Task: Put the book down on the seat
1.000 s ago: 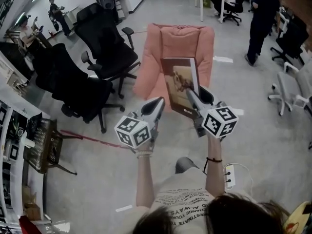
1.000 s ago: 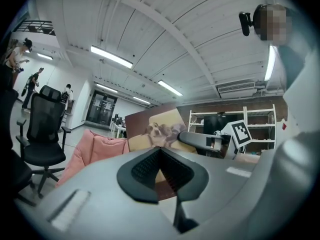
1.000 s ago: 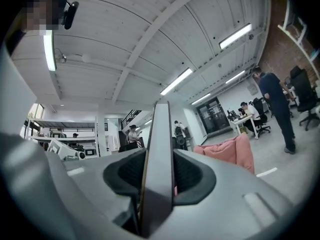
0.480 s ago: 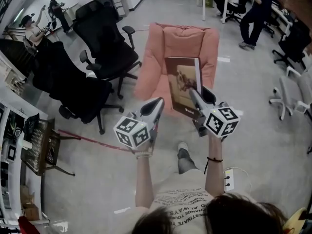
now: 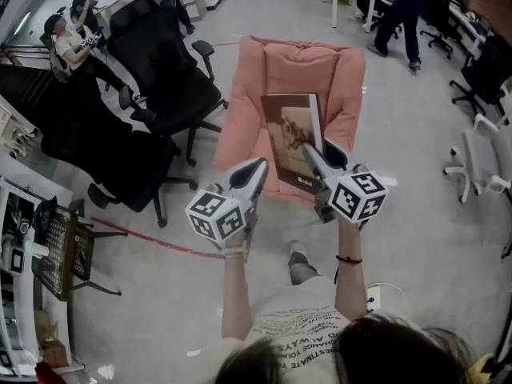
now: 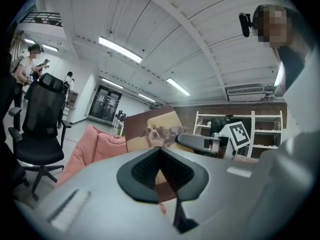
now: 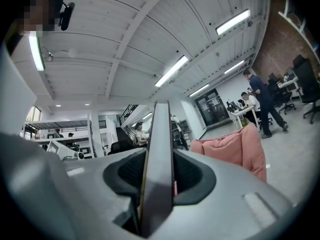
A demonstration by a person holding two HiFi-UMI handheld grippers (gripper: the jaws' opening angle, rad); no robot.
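A brown book [image 5: 293,138] with a dog picture on its cover stands upright in my right gripper [image 5: 314,157], which is shut on its lower edge. Behind it is the pink padded armchair [image 5: 296,70], its seat partly hidden by the book. In the right gripper view the book's edge [image 7: 161,129] runs up between the jaws of the right gripper [image 7: 160,170], with the pink armchair [image 7: 235,146] to the right. My left gripper [image 5: 258,169] is shut and holds nothing, just left of the book. In the left gripper view the left gripper [image 6: 160,151] points at the book [image 6: 150,129].
Two black office chairs [image 5: 164,78] [image 5: 96,150] stand left of the armchair. A white chair [image 5: 484,162] is at the right. People stand at the back right [image 5: 400,6] and back left [image 5: 68,46]. A wire cart [image 5: 56,254] and a power strip [image 5: 372,298] are nearby.
The person has stepped forward, so the pink armchair is a little closer. Both grippers keep their pose, the book still upright in the right one. People in the background have walked on.
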